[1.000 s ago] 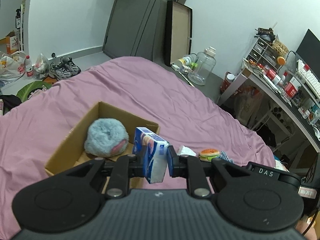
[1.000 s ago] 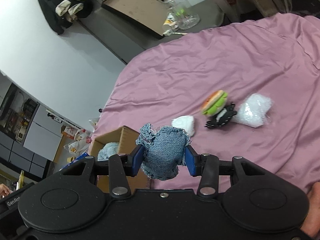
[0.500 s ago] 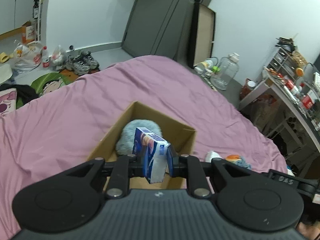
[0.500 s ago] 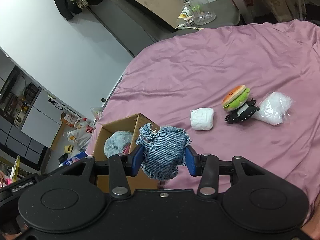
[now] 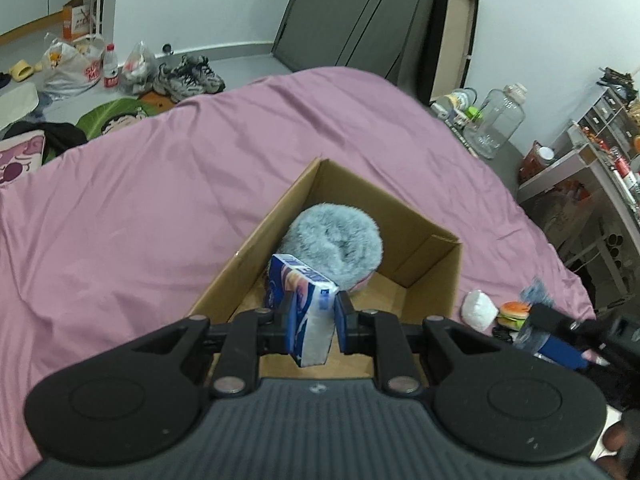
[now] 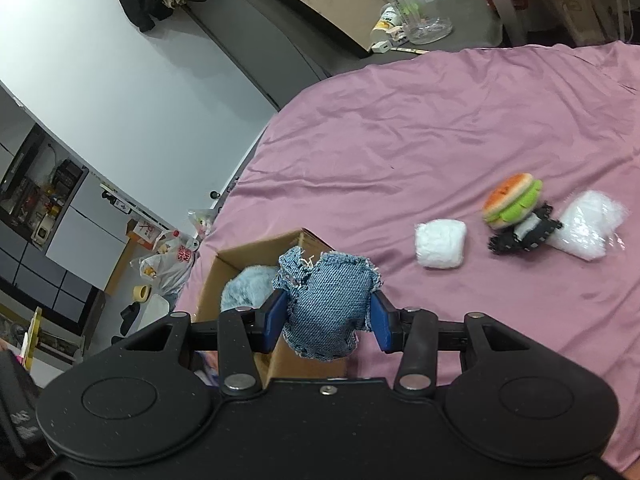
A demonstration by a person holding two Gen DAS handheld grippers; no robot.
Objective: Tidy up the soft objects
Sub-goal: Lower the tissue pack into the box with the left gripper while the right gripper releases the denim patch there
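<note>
Since a second earlier, our left gripper (image 5: 313, 322) had come in over the box (image 5: 424, 276), so the tissue pack (image 5: 306, 312) it clamped between its jaws hung above the near end of the open box instead of beside it. Our right gripper (image 6: 327, 320) had also drawn nearer the box (image 6: 256, 258), and the white roll (image 6: 440, 243) lay farther right in its view than before. That gripper was closed on the denim pouch (image 6: 326, 304), whose frayed edges bulged out above the blue pads (image 6: 276, 316). Inside the box lay the fluffy blue toy (image 5: 334, 242), against the left wall just past the pack. On the pink sheet (image 6: 440, 128), right of the box, sat the roll, then the burger toy (image 6: 512, 200), touching a black item (image 6: 524, 234), and beside that a clear bag (image 6: 588, 230) of white stuffing. In the left view the roll (image 5: 478, 308) and burger toy (image 5: 514, 312) showed just beyond the box's right wall.
</note>
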